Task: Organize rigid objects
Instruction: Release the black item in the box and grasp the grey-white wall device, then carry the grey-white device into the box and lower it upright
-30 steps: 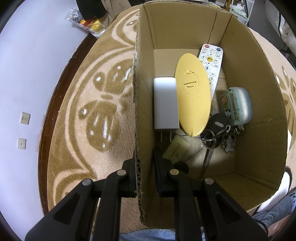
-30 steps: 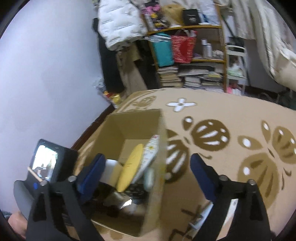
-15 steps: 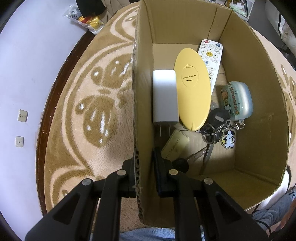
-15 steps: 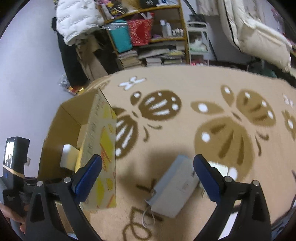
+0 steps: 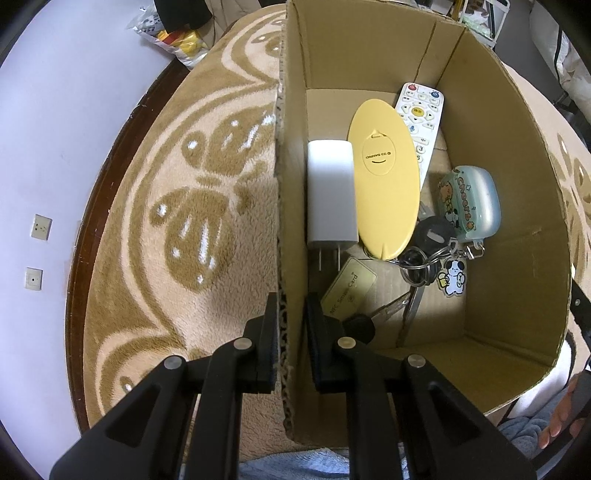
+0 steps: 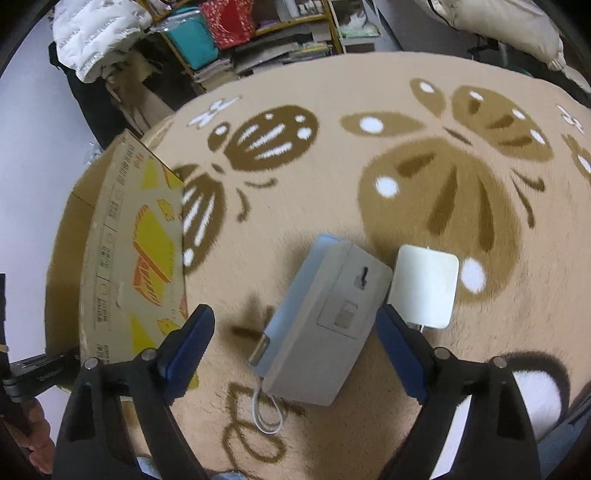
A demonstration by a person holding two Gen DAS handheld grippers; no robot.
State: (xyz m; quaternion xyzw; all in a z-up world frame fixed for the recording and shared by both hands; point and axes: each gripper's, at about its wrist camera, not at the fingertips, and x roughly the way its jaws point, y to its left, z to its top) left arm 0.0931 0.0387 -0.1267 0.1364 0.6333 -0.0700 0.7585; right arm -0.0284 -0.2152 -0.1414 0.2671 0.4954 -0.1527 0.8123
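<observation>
The left gripper (image 5: 291, 334) is clamped on the near side wall of the open brown cardboard box (image 5: 509, 229), one finger outside and one inside. The box stands on a beige plush rug with brown butterfly shapes (image 5: 177, 206).

Inside the box, seen only from the left wrist, lie a white plug-in charger block (image 5: 330, 194), a flat yellow oval plastic case (image 5: 384, 192) overlapping a white remote control (image 5: 421, 114), a pale blue earbud case with cartoon stickers (image 5: 471, 201), a bunch of keys with a dog charm (image 5: 428, 262) and a pale yellow smart card (image 5: 349, 291). The card and a black key head sit just beside the inner finger.

The right wrist view shows what the left does not: the right gripper (image 6: 295, 350), its blue-padded jaws wide and closing, straddles a grey rectangular plastic device with a white cord loop (image 6: 325, 317) lying on the rug, the pads not yet pressing it. A white square adapter (image 6: 424, 286) lies touching its far corner, near the right finger. The box's printed yellow outer wall (image 6: 136, 258) rises at the left. Cluttered shelves (image 6: 258, 33) stand beyond the rug.
</observation>
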